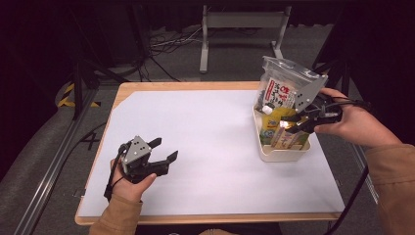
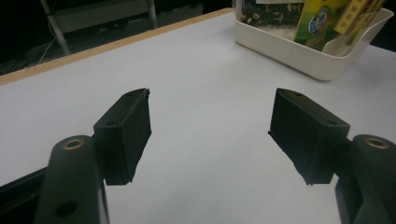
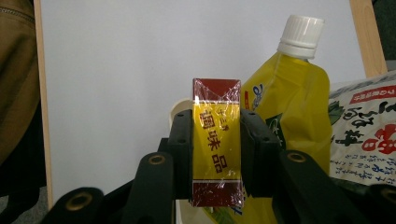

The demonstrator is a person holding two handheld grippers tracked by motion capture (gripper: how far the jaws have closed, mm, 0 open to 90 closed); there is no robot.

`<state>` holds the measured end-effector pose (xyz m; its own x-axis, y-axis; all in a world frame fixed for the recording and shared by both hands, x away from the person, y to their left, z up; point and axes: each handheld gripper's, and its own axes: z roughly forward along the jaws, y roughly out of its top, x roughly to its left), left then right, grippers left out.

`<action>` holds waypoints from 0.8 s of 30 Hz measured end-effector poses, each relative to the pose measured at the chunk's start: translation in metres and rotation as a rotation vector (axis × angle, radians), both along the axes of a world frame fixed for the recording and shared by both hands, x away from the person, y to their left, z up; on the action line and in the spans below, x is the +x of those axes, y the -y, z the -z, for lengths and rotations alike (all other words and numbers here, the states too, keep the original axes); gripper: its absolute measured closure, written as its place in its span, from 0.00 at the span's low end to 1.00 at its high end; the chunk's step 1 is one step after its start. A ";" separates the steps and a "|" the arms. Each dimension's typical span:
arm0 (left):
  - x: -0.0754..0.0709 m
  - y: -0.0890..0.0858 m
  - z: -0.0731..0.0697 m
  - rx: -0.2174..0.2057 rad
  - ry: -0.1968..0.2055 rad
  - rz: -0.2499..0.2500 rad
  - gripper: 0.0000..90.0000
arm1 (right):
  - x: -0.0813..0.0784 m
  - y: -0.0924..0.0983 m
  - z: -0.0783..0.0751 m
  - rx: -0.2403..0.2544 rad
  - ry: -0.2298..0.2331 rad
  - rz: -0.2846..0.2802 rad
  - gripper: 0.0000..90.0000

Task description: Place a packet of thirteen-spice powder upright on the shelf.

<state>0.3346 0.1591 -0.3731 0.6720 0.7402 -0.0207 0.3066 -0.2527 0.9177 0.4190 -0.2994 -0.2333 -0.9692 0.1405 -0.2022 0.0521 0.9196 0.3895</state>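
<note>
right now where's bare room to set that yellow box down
The white sheet is bare between the left tool and the bin, and back to the far wooden edge. Crowded: inside the bin, around the box, pouch and bag.

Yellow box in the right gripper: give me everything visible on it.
The yellow box is a slim carton with dark red end bands and red characters, wrapped in shiny clear film. It stands upright, clamped on both sides by the right gripper, beside a yellow pouch above the white bin.

Yellow box [image 3: 217, 144] with dark-red ends; yellow pouch [image 3: 289, 107], white cap; white bin [image 1: 281, 152]
</note>
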 end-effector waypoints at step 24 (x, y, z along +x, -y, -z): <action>0.004 -0.004 0.001 0.002 -0.009 -0.022 0.32 | 0.000 0.003 0.012 -0.009 -0.043 -0.009 0.76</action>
